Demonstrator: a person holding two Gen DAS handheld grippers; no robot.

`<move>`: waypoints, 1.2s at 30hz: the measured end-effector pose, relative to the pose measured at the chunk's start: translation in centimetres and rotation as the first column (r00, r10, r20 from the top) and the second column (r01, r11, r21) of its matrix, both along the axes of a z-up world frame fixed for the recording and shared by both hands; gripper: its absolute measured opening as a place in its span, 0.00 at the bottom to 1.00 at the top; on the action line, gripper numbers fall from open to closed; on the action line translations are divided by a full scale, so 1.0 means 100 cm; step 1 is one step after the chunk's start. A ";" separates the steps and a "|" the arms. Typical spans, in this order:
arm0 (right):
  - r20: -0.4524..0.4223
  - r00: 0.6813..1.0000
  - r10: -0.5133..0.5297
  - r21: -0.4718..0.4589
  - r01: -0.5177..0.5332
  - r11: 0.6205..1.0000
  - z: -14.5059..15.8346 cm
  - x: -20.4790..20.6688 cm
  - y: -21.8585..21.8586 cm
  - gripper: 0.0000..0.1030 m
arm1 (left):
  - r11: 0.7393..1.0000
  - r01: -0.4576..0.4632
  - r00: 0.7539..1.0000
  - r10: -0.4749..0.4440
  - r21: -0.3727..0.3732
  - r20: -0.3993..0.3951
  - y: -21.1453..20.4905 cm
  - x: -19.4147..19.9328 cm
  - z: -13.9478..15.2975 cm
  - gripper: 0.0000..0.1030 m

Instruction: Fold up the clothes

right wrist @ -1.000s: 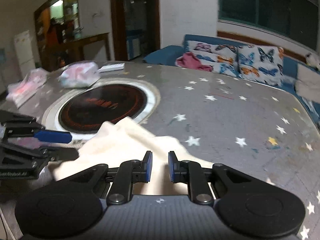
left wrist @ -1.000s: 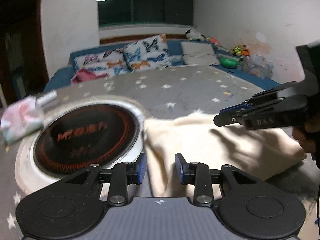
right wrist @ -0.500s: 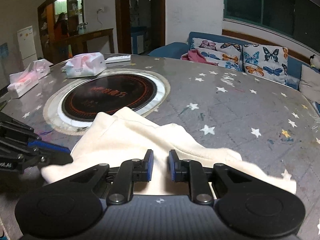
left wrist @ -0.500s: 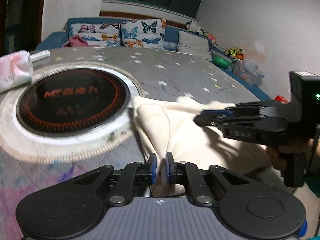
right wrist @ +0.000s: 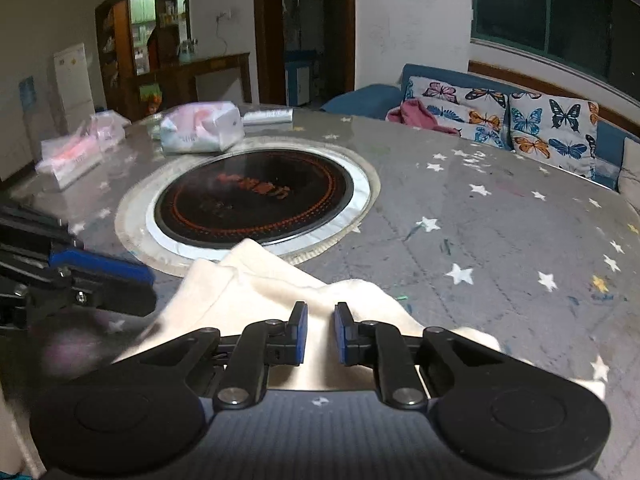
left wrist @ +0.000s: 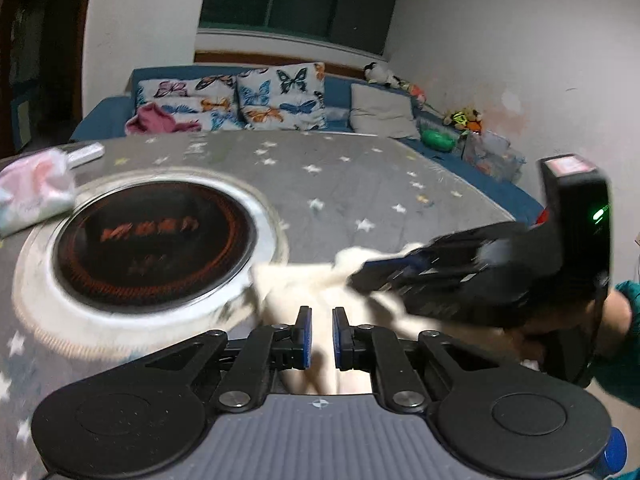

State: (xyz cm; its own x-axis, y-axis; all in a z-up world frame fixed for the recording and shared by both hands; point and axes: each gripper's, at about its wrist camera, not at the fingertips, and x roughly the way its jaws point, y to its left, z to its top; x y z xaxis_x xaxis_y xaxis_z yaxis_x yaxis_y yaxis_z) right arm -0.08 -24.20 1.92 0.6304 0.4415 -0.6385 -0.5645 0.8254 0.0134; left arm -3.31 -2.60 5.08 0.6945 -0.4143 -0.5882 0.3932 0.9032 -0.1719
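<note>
The left gripper (left wrist: 319,338) is sitting low with its blue-padded fingers (left wrist: 305,336) parted by a narrow gap. The right gripper (right wrist: 320,334) is showing the same narrow gap between its fingers (right wrist: 301,332). In the left wrist view the right gripper is reaching in from the right, blurred, gripped by a bare hand (left wrist: 568,320) in a teal sleeve.
</note>
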 end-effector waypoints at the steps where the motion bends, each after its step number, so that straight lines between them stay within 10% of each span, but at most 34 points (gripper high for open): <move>1: 0.003 1.000 0.001 -0.009 -0.001 1.000 -0.002 0.003 0.003 0.13 | 1.000 0.004 1.000 -0.004 0.010 0.000 -0.005 0.005 -0.001 0.11; 21: -0.028 0.958 -0.286 0.067 0.287 0.956 0.003 -0.015 -0.118 0.13 | 0.995 0.016 0.998 -0.010 0.101 -0.061 -0.056 0.075 -0.031 0.12; 36: 0.017 0.973 -0.228 0.024 0.228 0.973 0.028 -0.077 -0.142 0.14 | 0.991 0.100 0.995 -0.101 0.088 0.003 -0.073 0.022 -0.012 0.32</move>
State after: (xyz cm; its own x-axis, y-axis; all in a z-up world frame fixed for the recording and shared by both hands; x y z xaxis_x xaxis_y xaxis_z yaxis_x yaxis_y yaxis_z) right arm -7.81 -38.44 4.71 0.7284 0.2980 -0.6169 -0.3616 0.9320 0.0233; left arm -1.14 -9.95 3.86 0.6563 -0.4296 -0.6202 0.4840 0.8703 -0.0907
